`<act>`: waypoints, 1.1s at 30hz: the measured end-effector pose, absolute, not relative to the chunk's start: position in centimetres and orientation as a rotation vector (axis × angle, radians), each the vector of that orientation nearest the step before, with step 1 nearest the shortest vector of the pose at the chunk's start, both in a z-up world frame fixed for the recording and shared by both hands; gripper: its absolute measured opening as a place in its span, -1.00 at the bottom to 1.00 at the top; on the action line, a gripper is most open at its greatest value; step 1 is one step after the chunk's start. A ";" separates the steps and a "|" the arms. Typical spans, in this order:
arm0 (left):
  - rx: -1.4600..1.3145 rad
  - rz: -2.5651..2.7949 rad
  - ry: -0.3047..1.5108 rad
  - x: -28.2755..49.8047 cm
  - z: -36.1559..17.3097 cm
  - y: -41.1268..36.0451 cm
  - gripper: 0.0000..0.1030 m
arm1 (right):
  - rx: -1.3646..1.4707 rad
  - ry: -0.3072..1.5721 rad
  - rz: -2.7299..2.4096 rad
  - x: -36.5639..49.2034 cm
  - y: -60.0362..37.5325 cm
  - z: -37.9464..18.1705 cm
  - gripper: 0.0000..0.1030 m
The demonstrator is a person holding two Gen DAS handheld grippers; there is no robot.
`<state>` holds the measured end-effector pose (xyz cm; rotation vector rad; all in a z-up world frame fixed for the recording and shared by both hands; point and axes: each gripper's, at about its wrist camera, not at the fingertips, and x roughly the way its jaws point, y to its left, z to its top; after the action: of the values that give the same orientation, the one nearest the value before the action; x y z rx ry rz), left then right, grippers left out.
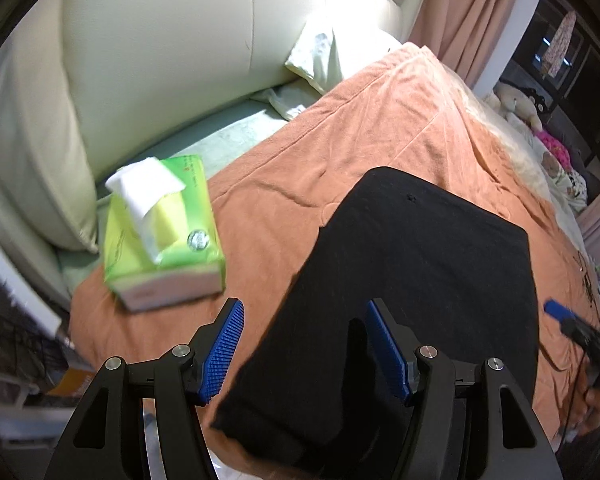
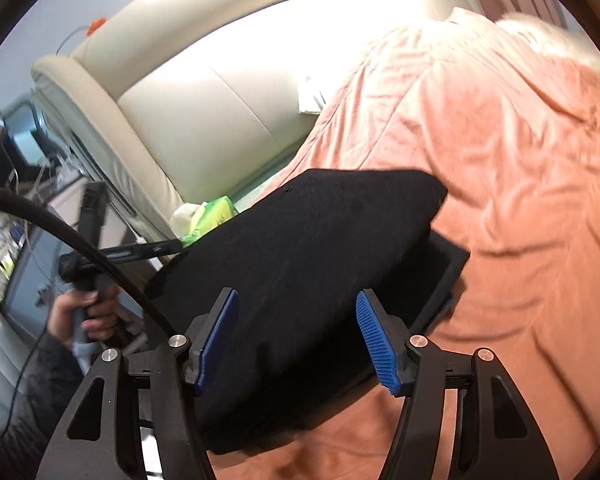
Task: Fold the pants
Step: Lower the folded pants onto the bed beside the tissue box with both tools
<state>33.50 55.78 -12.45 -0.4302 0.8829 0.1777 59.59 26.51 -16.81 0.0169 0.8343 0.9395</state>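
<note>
The black pants (image 1: 420, 280) lie folded into a thick flat bundle on an orange blanket (image 1: 340, 140). My left gripper (image 1: 305, 306) hovers over the bundle's near left part, its blue pads wide apart and touching nothing. In the right wrist view the pants (image 2: 300, 240) show stacked layers, a lower layer sticking out at the right. My right gripper (image 2: 298, 295) stands open above their near edge, nothing pinched. The left gripper (image 2: 140, 250) appears there at the left, held by a hand (image 2: 88, 312). One blue fingertip (image 1: 556, 310) of the right gripper shows at the far right.
A green tissue box (image 1: 164, 232) with a tissue sticking up sits on the blanket left of the pants. A cream padded headboard (image 1: 160, 60) and a pale pillow (image 1: 332, 56) lie beyond. Stuffed toys (image 1: 516, 104) rest at the far right. A black cable (image 2: 80, 240) crosses the left.
</note>
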 end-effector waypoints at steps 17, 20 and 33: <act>-0.313 0.251 0.809 31.7 -14.2 50.5 0.26 | -0.295 0.705 0.909 62.6 32.5 -18.3 -0.15; -0.340 0.250 0.819 31.8 -15.5 50.6 0.27 | -0.311 0.767 0.870 64.5 32.7 -20.4 -0.24; -0.305 0.254 0.825 29.9 -13.6 45.7 0.27 | -0.357 0.797 0.792 60.7 30.8 -21.8 -0.24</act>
<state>29.88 45.67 -13.63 -0.3055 0.8253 0.2537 60.70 30.84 -21.81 -0.3572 0.7970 0.7920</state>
